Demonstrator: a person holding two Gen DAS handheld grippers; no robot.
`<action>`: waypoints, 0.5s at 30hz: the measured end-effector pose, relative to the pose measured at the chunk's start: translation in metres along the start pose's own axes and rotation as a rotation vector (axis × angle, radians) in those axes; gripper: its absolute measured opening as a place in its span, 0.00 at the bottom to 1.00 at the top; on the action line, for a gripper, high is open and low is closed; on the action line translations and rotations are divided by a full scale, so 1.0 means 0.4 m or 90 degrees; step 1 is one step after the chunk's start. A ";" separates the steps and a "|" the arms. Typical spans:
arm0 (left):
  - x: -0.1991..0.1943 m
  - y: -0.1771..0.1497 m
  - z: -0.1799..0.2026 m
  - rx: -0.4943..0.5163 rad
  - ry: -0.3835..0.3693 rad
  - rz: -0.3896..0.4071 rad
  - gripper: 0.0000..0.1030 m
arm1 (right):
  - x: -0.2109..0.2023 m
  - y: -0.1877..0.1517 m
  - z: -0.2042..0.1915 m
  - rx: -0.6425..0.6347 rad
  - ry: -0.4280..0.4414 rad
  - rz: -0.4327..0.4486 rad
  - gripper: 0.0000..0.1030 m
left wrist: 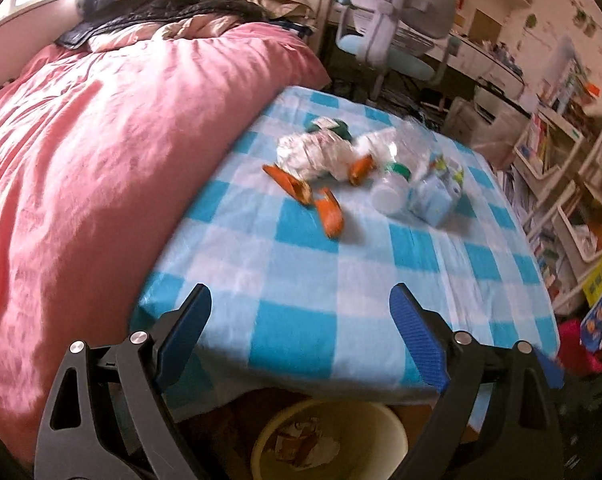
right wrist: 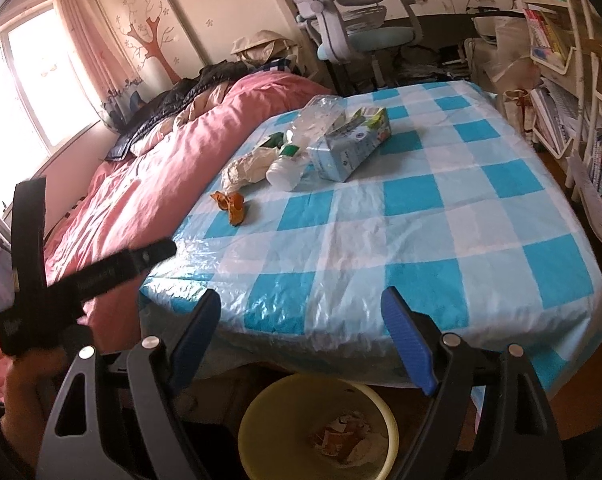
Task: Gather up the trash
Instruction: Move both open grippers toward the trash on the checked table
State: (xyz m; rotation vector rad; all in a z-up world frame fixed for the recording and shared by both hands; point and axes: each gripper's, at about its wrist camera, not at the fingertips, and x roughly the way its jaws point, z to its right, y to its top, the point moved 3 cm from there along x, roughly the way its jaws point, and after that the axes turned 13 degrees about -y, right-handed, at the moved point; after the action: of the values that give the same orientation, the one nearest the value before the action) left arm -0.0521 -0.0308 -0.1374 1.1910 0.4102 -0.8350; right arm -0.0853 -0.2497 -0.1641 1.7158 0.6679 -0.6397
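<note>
Trash lies on a blue-and-white checked table: orange peel pieces, crumpled white paper, a white bottle with a green cap, a crushed clear plastic bottle and a light blue tissue pack. A yellow bin with scraps in it stands under the table's near edge. My left gripper is open and empty above the bin. My right gripper is open and empty there too. The left gripper also shows in the right wrist view.
A bed with a pink quilt adjoins the table on the left. A desk chair stands beyond the table. Shelves with books line the right side. A red object sits on the floor at right.
</note>
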 end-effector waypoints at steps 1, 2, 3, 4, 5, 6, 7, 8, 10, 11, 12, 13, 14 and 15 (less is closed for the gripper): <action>0.003 0.012 -0.004 -0.003 0.001 0.004 0.84 | 0.006 0.002 -0.005 -0.003 0.003 -0.003 0.77; 0.005 0.023 -0.006 -0.004 0.002 0.007 0.84 | 0.014 0.006 -0.013 -0.007 0.007 -0.007 0.77; 0.008 0.039 -0.009 -0.003 0.004 0.011 0.84 | 0.021 0.010 -0.021 -0.013 0.011 -0.009 0.77; 0.011 0.055 -0.011 -0.001 0.005 0.015 0.84 | 0.026 0.014 -0.029 -0.017 0.014 -0.010 0.77; 0.015 0.069 -0.012 0.001 0.007 0.017 0.84 | 0.035 0.019 -0.039 -0.023 0.018 -0.011 0.77; 0.021 0.085 -0.015 0.005 0.009 0.018 0.84 | 0.043 0.024 -0.049 -0.028 0.022 -0.014 0.77; 0.031 0.103 -0.020 0.009 0.013 0.019 0.84 | 0.051 0.028 -0.057 -0.032 0.026 -0.015 0.77; 0.042 0.116 -0.024 0.011 0.015 0.017 0.84 | 0.063 0.035 -0.072 -0.039 0.031 -0.017 0.77; 0.064 0.138 -0.032 0.013 0.015 0.009 0.84 | 0.077 0.042 -0.090 -0.047 0.038 -0.019 0.77; 0.079 0.151 -0.035 0.013 0.016 0.006 0.84 | 0.091 0.049 -0.106 -0.054 0.043 -0.022 0.77; 0.088 0.160 -0.038 0.014 0.017 0.004 0.84 | 0.101 0.054 -0.118 -0.057 0.047 -0.023 0.77; 0.102 0.171 -0.040 0.017 0.016 0.001 0.84 | 0.114 0.062 -0.135 -0.064 0.053 -0.025 0.77; 0.114 0.181 -0.043 0.019 0.016 -0.002 0.84 | 0.123 0.068 -0.145 -0.068 0.057 -0.025 0.77; 0.129 0.195 -0.045 0.022 0.015 -0.003 0.84 | 0.135 0.077 -0.161 -0.074 0.062 -0.024 0.77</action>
State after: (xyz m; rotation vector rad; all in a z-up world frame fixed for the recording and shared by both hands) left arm 0.0421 -0.0222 -0.1283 1.2336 0.4190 -0.8355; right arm -0.0208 -0.1877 -0.1681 1.6376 0.7933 -0.5356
